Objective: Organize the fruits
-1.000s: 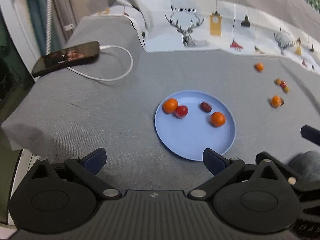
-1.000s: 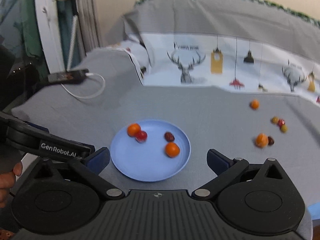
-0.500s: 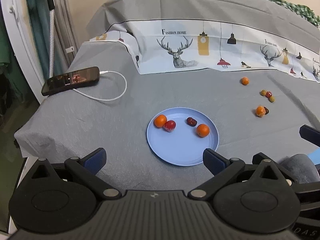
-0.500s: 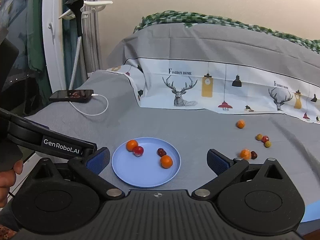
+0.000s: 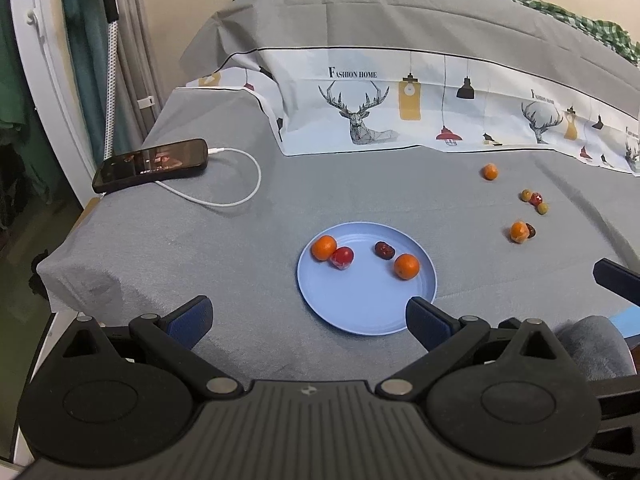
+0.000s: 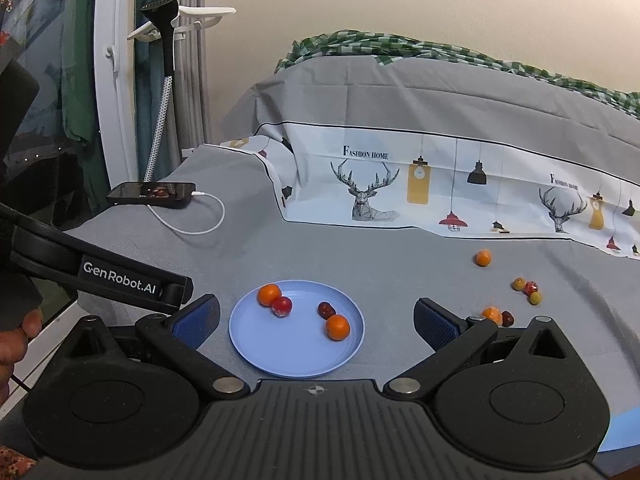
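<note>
A light blue plate (image 5: 360, 308) lies on the grey bed cover and holds two oranges (image 5: 324, 247) (image 5: 406, 266), a red fruit (image 5: 342, 257) and a dark red date (image 5: 384, 249). Loose fruit lies to the right: an orange (image 5: 489, 171), a small cluster (image 5: 534, 201), and an orange with a dark date (image 5: 520, 232). My left gripper (image 5: 308, 314) is open and empty, near the plate's front edge. My right gripper (image 6: 316, 316) is open and empty, held back above the plate (image 6: 296, 356). The loose fruit also shows in the right wrist view (image 6: 527, 290).
A black phone (image 5: 152, 164) on a white charging cable (image 5: 240, 196) lies at the bed's left back. A deer-print pillow (image 5: 440, 108) lies across the back. The bed's left edge drops off by a white frame (image 5: 40, 80).
Both grippers have pulled back and up from the plate, so the plate and fruit look smaller and more of the bed and wall shows. The fruit has not moved.
</note>
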Demonstrator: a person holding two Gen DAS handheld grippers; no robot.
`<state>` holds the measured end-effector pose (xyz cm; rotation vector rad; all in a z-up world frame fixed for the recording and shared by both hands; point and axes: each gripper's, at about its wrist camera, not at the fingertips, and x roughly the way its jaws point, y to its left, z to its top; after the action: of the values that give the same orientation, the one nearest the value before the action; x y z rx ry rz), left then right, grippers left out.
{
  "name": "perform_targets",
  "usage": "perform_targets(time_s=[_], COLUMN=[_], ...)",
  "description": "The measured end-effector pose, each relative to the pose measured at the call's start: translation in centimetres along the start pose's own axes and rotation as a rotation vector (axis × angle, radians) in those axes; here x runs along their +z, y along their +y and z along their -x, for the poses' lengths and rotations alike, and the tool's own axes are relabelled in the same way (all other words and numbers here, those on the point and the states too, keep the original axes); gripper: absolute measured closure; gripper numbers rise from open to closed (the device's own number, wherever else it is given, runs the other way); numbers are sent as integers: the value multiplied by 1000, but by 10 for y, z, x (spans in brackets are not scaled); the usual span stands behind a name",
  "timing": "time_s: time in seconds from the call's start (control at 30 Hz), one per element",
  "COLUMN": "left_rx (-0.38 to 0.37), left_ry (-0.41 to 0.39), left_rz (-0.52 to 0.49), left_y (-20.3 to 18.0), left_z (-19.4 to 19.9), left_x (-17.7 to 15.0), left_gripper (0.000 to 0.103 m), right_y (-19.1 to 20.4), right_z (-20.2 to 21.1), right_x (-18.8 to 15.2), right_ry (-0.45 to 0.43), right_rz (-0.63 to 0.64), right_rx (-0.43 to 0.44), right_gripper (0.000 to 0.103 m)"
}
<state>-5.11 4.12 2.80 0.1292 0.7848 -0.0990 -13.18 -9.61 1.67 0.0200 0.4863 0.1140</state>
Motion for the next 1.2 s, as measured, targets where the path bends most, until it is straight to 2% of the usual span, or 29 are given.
perform_targets(time_s=[0.3, 0.47, 0.77, 1.07, 1.2], left_rx=[5, 17, 25, 2, -20], left_ry=[12, 30, 69, 123, 155], left_rz=[-4, -6, 4, -33, -40], left_y=[-4, -5, -14, -51, -69], left_z=[-6, -16, -38, -72, -91], left_x=[3, 13, 34, 56, 68], left_gripper=[0, 0, 0, 0, 0], right_y=[-3, -11, -43, -89, -119], right_z=[-6, -14, -24, -45, -59], right_x=[0, -1, -11, -19, -23], right_ry=[22, 38, 60, 79, 89], right_rz=[-15, -48, -154, -256, -305], right_rx=[5, -24, -48, -83, -131], right_gripper=[1, 1, 1, 1, 1])
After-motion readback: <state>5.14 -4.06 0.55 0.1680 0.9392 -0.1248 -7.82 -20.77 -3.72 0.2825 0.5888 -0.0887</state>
